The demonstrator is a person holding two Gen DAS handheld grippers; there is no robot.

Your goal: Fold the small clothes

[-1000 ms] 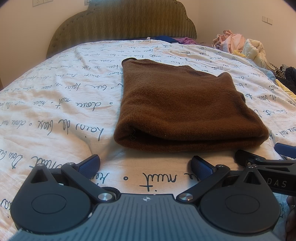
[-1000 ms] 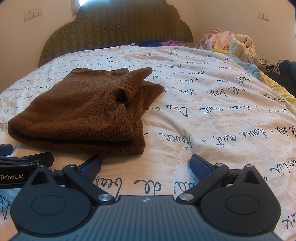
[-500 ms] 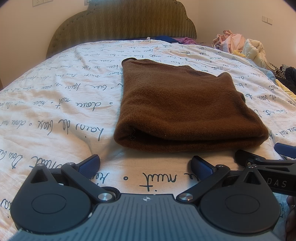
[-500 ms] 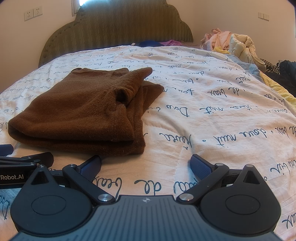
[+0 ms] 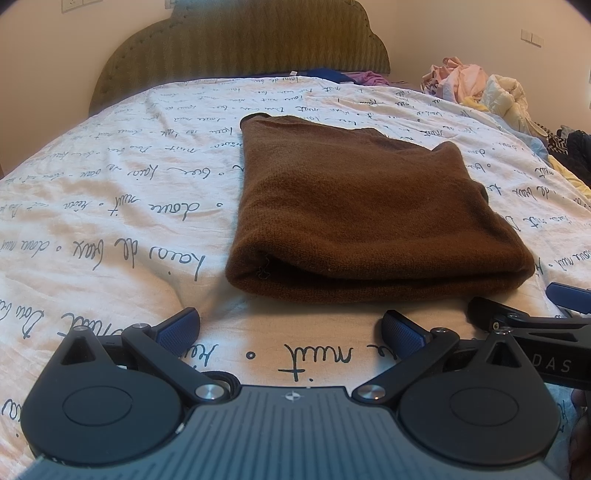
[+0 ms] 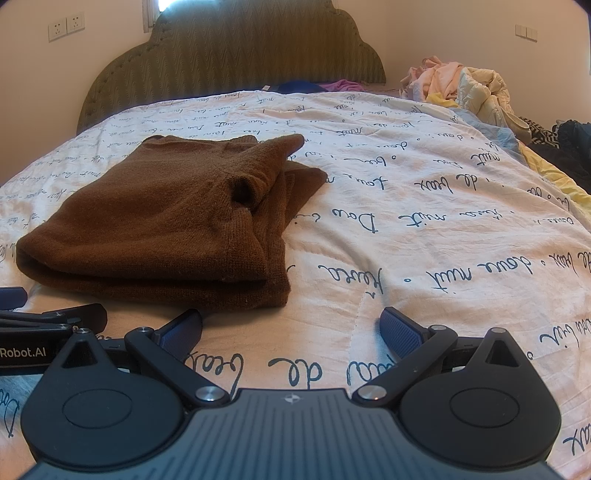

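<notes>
Folded brown sweater [image 5: 362,218] is lying on the bed [image 5: 110,206], just ahead of both grippers, left gripper [image 5: 290,326] and right gripper [image 6: 291,326], jaws gaping apart, gripping nothing.

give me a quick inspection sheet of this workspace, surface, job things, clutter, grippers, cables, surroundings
surface: bed with a white bedspread printed with dark handwriting, a little wrinkled
job's things: one brown sweater lying folded in layers on the bedspread; in the right wrist view a sleeve end sticks out at its far right corner
clutter: heap of clothes at the bed's far right edge; blue and purple cloth by the headboard
grippers: left gripper open, holding nothing, just short of the sweater's near edge; right gripper open, holding nothing, over bare bedspread to the right of the sweater
cables: nothing seen
surroundings: padded green headboard, cream wall with sockets and switches
</notes>
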